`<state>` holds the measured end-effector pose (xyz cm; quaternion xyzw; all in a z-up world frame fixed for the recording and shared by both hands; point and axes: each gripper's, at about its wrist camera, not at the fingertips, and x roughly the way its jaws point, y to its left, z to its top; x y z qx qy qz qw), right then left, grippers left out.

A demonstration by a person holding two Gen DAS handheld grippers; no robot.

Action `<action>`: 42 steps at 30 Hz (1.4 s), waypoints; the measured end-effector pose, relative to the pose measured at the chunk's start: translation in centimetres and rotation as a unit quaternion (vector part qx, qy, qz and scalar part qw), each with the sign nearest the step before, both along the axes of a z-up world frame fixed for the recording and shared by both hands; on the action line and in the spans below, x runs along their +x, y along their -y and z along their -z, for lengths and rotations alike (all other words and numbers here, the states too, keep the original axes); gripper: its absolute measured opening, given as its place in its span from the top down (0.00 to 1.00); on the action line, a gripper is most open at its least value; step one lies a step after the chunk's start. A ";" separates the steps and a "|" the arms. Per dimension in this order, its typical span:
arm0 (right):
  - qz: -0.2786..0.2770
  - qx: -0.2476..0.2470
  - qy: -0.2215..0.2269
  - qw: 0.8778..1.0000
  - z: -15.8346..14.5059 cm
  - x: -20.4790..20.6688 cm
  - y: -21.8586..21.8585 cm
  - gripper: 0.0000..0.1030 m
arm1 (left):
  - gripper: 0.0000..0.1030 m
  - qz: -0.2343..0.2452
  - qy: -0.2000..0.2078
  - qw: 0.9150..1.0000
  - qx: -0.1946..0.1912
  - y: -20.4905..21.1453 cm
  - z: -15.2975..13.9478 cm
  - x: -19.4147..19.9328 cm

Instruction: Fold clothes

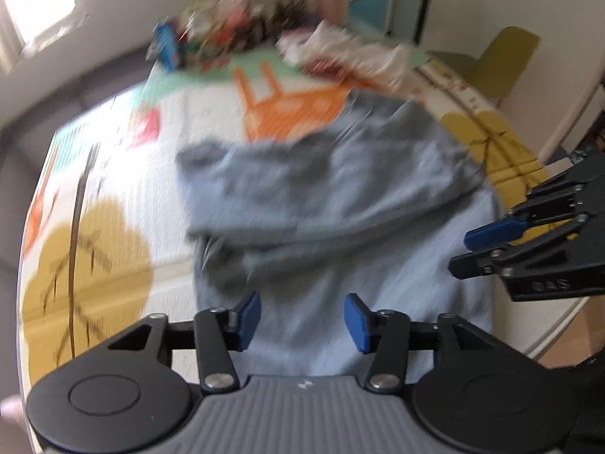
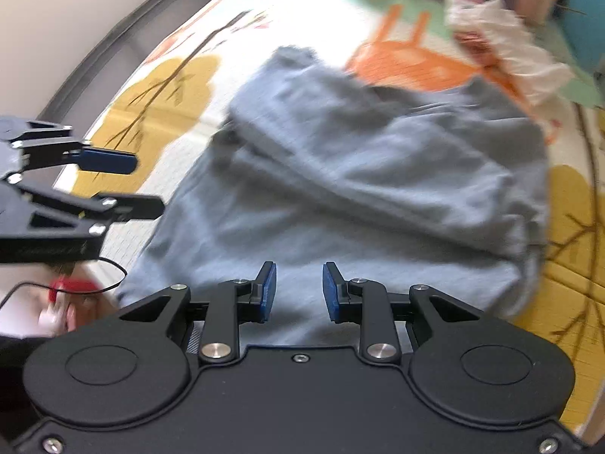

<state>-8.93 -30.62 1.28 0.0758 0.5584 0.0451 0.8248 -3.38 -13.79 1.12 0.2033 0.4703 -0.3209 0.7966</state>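
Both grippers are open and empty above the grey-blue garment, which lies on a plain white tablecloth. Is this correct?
Not quite. The tablecloth is not plain: it is printed with yellow trees and an orange chair, as the right wrist view shows. The rest holds: the left gripper and right gripper are open and empty above the grey-blue garment.

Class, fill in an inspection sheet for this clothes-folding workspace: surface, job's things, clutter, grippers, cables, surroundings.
Surface: patterned mat with tree and orange chair prints.
Job's things: grey-blue garment lying partly folded on the mat, creased.
Clutter: white crumpled pile and blurred colourful items at the far edge.
Grippers: left gripper open, nothing between the pads; right gripper open, empty; both above the garment.
Cables: thin black cable near the left gripper.
Surroundings: olive chair, window, pale wall.
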 end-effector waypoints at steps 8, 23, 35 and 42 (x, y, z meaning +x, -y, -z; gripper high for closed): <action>0.116 -0.023 0.014 0.993 -0.8 0.3 8.5 0.72 | 0.38 0.085 0.029 0.996 -0.025 9.2 -1.2 0.7; 0.231 -0.011 -0.021 0.973 6.8 1.0 19.8 0.67 | 0.36 0.159 0.001 0.987 -0.011 22.8 7.8 2.2; 0.243 0.023 -0.049 0.968 12.2 3.0 21.5 0.67 | 0.34 0.187 -0.031 0.982 0.014 25.3 13.2 3.2; 0.255 0.034 -0.044 0.965 12.9 3.1 21.6 0.84 | 0.69 0.177 -0.075 0.981 0.010 25.7 14.8 3.9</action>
